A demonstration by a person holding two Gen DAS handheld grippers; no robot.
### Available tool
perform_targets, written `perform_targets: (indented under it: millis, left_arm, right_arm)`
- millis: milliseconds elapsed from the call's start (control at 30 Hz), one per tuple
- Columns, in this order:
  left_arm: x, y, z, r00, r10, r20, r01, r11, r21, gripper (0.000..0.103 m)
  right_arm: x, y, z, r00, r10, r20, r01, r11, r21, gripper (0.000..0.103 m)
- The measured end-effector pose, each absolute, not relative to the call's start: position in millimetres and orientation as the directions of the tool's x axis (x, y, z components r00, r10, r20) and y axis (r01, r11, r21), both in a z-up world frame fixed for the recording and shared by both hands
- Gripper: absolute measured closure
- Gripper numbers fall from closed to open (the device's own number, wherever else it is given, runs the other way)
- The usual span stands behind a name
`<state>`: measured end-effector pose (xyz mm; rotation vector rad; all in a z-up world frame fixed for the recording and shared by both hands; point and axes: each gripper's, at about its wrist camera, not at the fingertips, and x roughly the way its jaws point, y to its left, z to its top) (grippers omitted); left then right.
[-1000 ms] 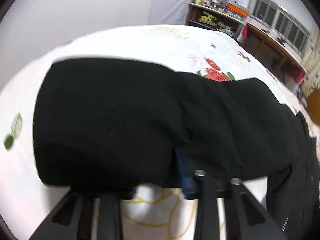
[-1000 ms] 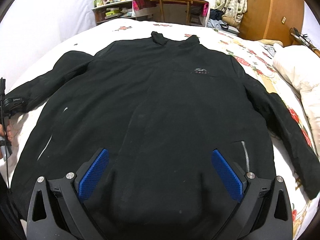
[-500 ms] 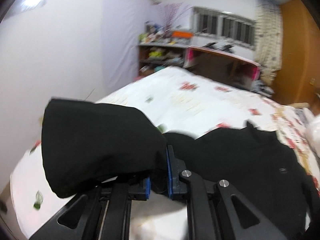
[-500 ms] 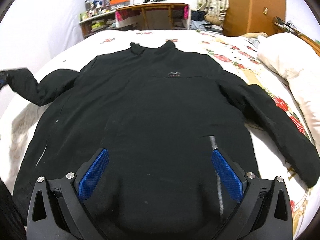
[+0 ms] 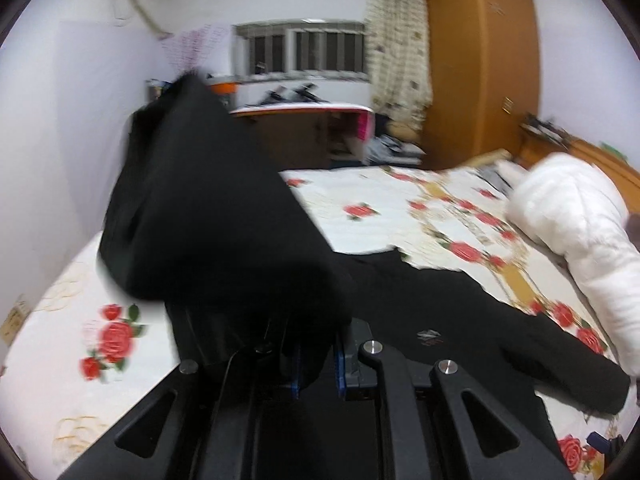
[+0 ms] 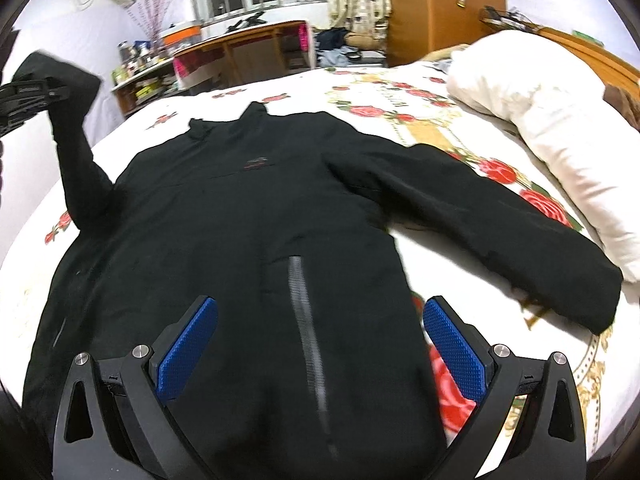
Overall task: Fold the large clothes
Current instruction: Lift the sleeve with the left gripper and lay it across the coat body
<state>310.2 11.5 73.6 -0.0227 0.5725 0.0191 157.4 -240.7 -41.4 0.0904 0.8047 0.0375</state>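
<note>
Sleeve cuff [image 5: 208, 216] pinched in left tool [image 5: 316, 364], lifted off bed [image 5: 120, 380]; right tool [image 6: 320, 344] agape

A white pillow [image 6: 560, 128] is lying on the rose-patterned bed [image 6: 400, 92]; a wooden wardrobe [image 5: 480, 60] is standing beside the curtain [image 5: 396, 40].

The jacket [image 6: 248, 216] lies spread on the bed [image 6: 400, 92], collar toward the table [image 6: 244, 46] behind. The pillow [image 6: 560, 120] sits right of it. The left sleeve [image 6: 74, 152] rises off the bed at left.
</note>
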Motion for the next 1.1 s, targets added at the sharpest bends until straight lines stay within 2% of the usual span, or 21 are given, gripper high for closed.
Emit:
perform_targets:
  millis: [233, 500, 767, 800, 867, 933, 967, 1100]
  left_arm:
    - [341, -64, 17, 0.78, -0.09, -0.62, 0.103, 0.995, -0.016, 0.09]
    - [362, -94, -52, 0.676, -0.145, -0.723, 0.15, 0.987, -0.058, 0.09]
    - [367, -93, -63, 0.635, -0.241, -0.734, 0.186, 0.97, -0.158, 0.083]
    - [366, -92, -63, 0.636, -0.254, -0.729, 0.188, 0.967, -0.173, 0.078]
    - [362, -86, -60, 0.637, -0.278, -0.719, 0.193, 0.96, -0.2, 0.058]
    - [357, -81, -58, 0.629, -0.336, -0.701, 0.221, 0.942, -0.253, 0.003]
    - [353, -79, -56, 0.628, -0.362, -0.689, 0.239, 0.932, -0.273, 0.0]
    - [342, -70, -45, 0.649, -0.361, -0.67, 0.248, 0.933, -0.262, 0.0]
  right_arm:
    - [161, -268, -54, 0.686, 0.049, -0.726, 0.052, 0.992, 0.116, 0.0]
    - [171, -278, -68, 0.671, 0.041, -0.741, 0.069, 0.991, 0.118, 0.0]
    - [191, -273, -67, 0.668, 0.038, -0.743, 0.061, 0.993, 0.105, 0.0]
    - [196, -270, -64, 0.672, 0.041, -0.739, 0.056, 0.993, 0.105, 0.0]
    - [205, -267, -60, 0.68, 0.048, -0.731, 0.048, 0.993, 0.109, 0.0]
    - [215, -262, -55, 0.691, 0.057, -0.721, 0.038, 0.993, 0.115, 0.0]
    - [220, -259, -53, 0.695, 0.062, -0.717, 0.034, 0.992, 0.118, 0.0]
    - [238, -247, -40, 0.718, 0.08, -0.692, 0.015, 0.991, 0.131, 0.0]
